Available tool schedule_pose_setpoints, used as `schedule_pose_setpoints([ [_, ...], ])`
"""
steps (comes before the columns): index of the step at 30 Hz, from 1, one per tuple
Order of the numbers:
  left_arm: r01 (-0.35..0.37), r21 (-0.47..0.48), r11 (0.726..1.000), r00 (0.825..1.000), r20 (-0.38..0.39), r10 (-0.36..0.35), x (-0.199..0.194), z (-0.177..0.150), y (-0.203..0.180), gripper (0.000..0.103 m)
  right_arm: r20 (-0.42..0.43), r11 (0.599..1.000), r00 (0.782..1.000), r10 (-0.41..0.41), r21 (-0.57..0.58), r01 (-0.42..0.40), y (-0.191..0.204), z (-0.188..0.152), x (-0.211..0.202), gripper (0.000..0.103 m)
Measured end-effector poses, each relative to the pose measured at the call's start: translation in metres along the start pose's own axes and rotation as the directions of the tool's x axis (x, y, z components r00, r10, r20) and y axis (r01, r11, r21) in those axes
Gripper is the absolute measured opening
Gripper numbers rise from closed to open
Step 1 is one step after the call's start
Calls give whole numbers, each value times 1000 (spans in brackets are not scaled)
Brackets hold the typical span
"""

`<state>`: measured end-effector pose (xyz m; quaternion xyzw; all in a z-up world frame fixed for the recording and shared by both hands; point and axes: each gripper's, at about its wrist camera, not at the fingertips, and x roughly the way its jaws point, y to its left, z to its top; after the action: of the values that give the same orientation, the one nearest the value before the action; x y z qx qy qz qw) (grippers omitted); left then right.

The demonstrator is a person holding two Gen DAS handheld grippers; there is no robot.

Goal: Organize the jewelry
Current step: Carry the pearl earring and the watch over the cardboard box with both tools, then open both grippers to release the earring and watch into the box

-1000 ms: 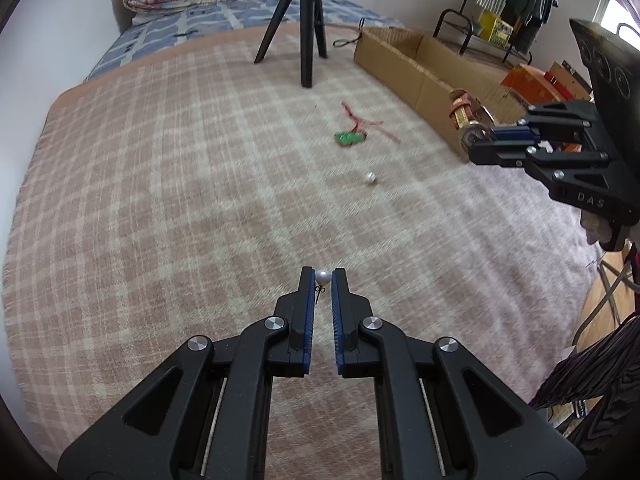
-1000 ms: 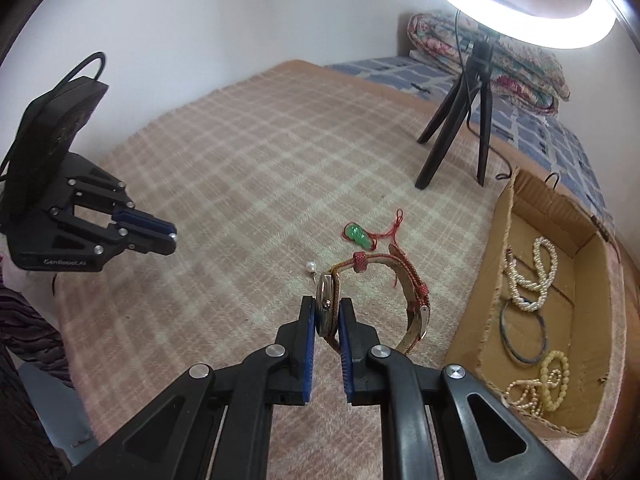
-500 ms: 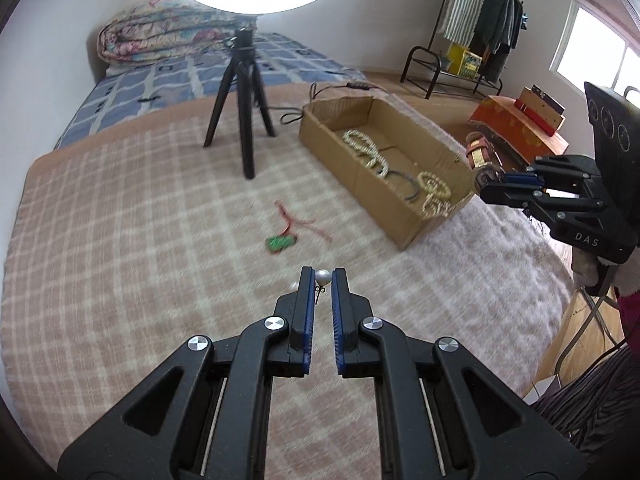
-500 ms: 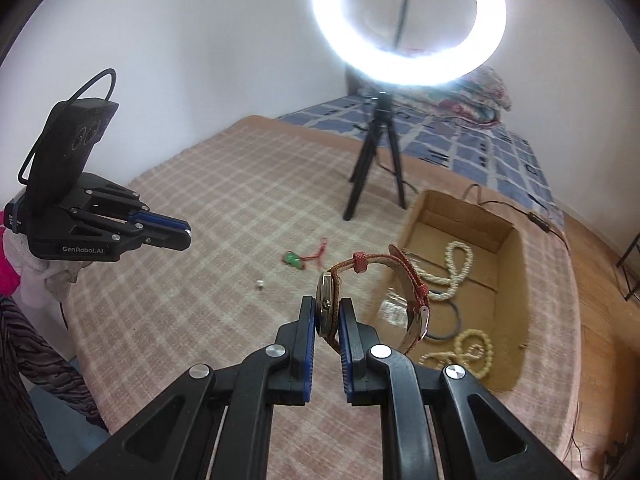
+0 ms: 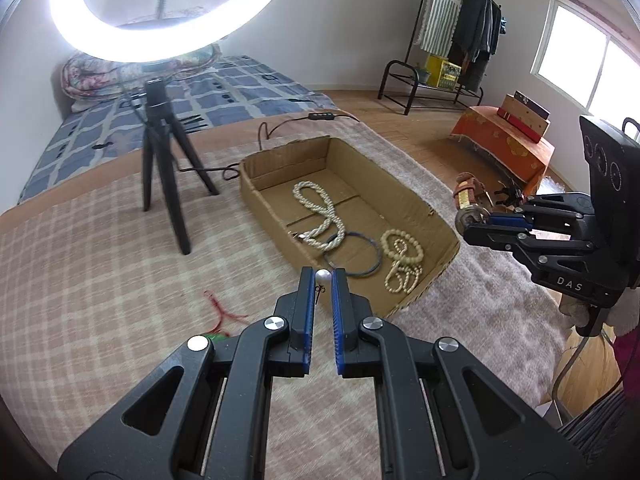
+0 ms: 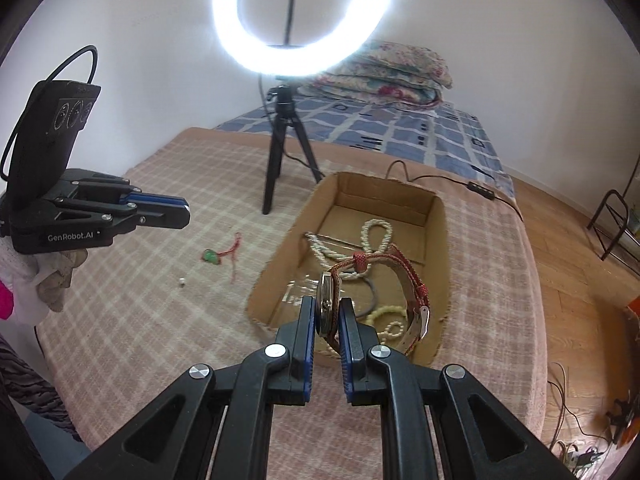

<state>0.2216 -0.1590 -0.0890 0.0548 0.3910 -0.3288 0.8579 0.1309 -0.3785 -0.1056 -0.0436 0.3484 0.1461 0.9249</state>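
Plaid bedspread (image 6: 168,320), cardboard box (image 6: 276,276), tripod (image 6: 280,148), green pendant (image 6: 211,256)

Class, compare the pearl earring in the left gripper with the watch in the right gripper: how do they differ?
The earring is a tiny round pearl on a hook; the watch is much larger, with a red woven strap. The earring sits pinched at the left gripper's tips; the watch's strap loops well beyond the right gripper. Both are clamped in shut jaws near the box.

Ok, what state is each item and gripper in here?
left gripper: shut on pearl earring
right gripper: shut on watch, above the box
cardboard box: open, holding necklaces
green pendant: lying on the blanket
small pearl: loose on the blanket
ring light: on
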Motion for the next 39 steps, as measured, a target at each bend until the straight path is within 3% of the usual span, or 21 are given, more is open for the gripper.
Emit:
schedule_pose_setpoints([
  [8,32,8,999,999,-25,-32,34,6,-25,6,20,999,1000,-19,27,18,-27,18,16,9],
  [16,56,5,998,997,-58,-55,60,3,-39,6,47,997,998,31,72,-35,-37,38,51,9],
  [22,59,13,998,995,-83,-58,73,0,-46,6,21,994,999,31,101,-33,-46,37,81,9],
  [34,74,12,997,992,-102,-72,85,0,-49,6,5,986,998,62,157,-62,-54,31,102,10],
  [37,73,2,997,992,-107,-73,86,0,-48,6,18,985,998,58,163,-60,-54,32,101,16],
  [39,69,3,998,992,-104,-68,85,1,-47,6,37,981,997,69,177,-74,-56,33,99,29],
])
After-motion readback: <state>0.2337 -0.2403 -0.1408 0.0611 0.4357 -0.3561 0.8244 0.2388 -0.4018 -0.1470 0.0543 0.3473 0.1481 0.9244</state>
